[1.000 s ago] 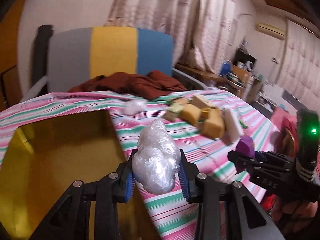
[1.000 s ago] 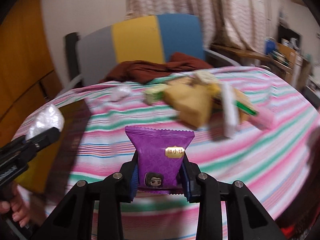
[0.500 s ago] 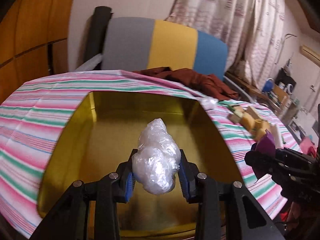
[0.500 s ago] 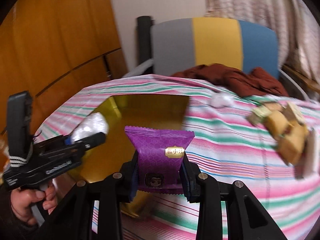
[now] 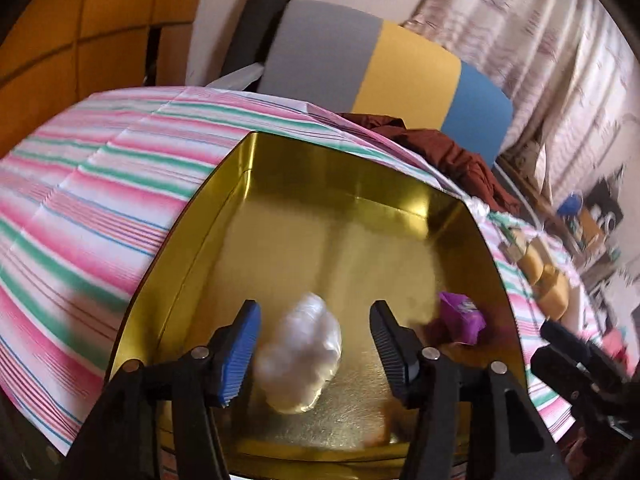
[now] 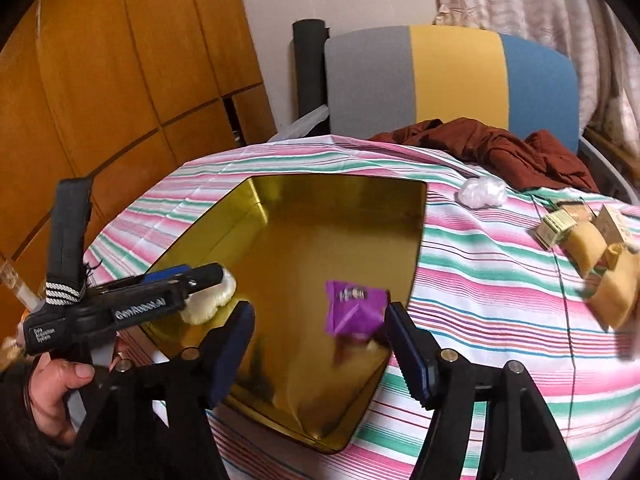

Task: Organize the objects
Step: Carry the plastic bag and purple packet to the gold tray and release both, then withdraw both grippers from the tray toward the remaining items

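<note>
Both drops just happened: left gripper (image 5: 314, 354) fingers now spread, plastic-wrapped bundle (image 5: 298, 360) released, lower centre of gold tin (image 5: 340, 160). Right gripper (image 6: 320, 350) fingers also apart, purple snack packet (image 6: 354, 310) loose in the tin, half a second ago both were clenched. Remaining snacks (image 6: 588, 248) sit right of frame on the counter (image 6: 480, 280). Packet label is blurred; left gripper body text is unreadable

One square gold metal tin (image 6: 418, 216). Two crumpled clear plastic wrap bundles: one inside the tin (image 5: 298, 354), one on the cloth (image 6: 482, 192). One purple foil snack packet (image 6: 356, 307), in the tin. One pink, green and white striped tablecloth (image 6: 492, 292). Several tan and green wrapped snack pieces (image 6: 588, 244), clustered and blurred; exact count cannot be determined.
</note>
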The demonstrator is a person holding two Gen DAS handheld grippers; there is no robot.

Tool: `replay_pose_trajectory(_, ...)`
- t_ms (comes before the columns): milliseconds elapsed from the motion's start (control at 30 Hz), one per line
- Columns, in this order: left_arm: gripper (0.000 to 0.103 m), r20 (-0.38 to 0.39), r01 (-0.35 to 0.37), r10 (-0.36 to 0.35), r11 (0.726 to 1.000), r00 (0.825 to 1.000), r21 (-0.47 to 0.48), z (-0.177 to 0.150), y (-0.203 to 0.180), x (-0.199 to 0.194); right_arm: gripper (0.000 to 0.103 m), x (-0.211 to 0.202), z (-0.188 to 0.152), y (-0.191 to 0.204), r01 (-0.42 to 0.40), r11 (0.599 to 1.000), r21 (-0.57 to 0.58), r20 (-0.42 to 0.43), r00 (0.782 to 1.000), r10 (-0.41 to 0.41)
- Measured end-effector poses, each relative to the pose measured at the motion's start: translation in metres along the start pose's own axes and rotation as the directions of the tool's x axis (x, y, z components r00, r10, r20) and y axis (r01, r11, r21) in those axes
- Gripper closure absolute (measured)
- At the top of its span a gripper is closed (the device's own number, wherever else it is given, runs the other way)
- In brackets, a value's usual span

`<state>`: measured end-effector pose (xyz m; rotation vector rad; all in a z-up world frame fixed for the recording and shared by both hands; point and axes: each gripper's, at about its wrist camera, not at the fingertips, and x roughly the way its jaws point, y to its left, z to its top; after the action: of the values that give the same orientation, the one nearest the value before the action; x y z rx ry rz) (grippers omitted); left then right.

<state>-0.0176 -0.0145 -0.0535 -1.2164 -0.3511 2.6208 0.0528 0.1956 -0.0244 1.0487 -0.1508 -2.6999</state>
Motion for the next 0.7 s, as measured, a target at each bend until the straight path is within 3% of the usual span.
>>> replay_pose_trajectory(233,0.045,0.036,-0.019,0.019,1.0,0.999,-0.003,0.001,-0.004,-0.01,0.034,-0.004,-0.002,-0.014,0.003,0.999,0.054,0.008,1.0,-0.003)
replay_pose_trajectory(700,0.045,-0.008,0.063,-0.062,0.996,0.998,0.058,-0.007,-0.033,-0.009,0.033,-0.013,-0.004,-0.032,0.045,0.994,0.102,0.032,0.998,-0.049)
